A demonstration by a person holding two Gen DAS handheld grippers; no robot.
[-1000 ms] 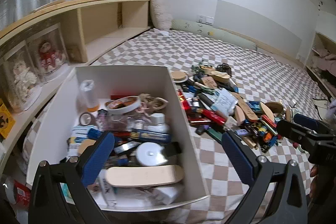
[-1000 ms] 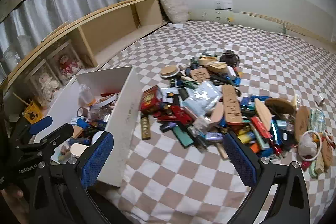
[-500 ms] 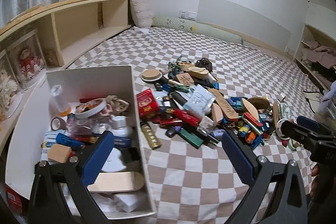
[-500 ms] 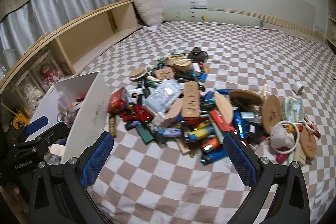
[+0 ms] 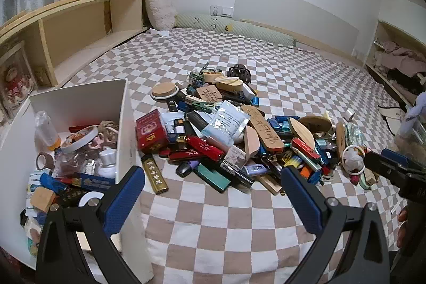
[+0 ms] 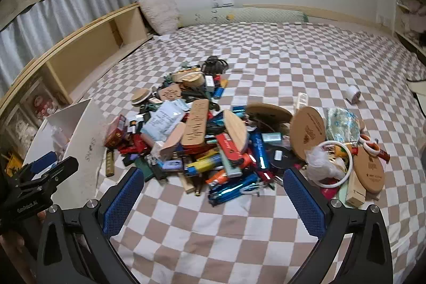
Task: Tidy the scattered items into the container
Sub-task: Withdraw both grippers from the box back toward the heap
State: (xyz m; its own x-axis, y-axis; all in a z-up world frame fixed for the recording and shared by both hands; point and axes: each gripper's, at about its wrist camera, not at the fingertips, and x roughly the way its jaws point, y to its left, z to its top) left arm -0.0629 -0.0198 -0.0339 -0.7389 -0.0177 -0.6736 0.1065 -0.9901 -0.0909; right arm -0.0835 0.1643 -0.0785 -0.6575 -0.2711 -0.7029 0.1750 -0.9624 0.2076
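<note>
Checked brown-and-white bedding (image 5: 213,225) spreads under both tongs, bare just ahead of their tips. White and open-topped, the container (image 5: 127,129) stands at the left finger of the left gripper (image 5: 211,197), whose blue pads gape wide with nothing between them; inside it lie a tape roll, a small bottle and other bits. Beyond those tips, and just ahead of the right gripper (image 6: 213,197), the heap of scattered items (image 6: 213,140) sits on the bedding, touching nothing of either tool. That right gripper is likewise spread wide and empty. Within the heap, a round wooden disc (image 6: 308,132) leans ahead of the right gripper's right finger, a red box (image 5: 151,131) lies just beside the container wall, and a gold lighter (image 5: 154,173) rests nearest the left gripper's left pad.
</note>
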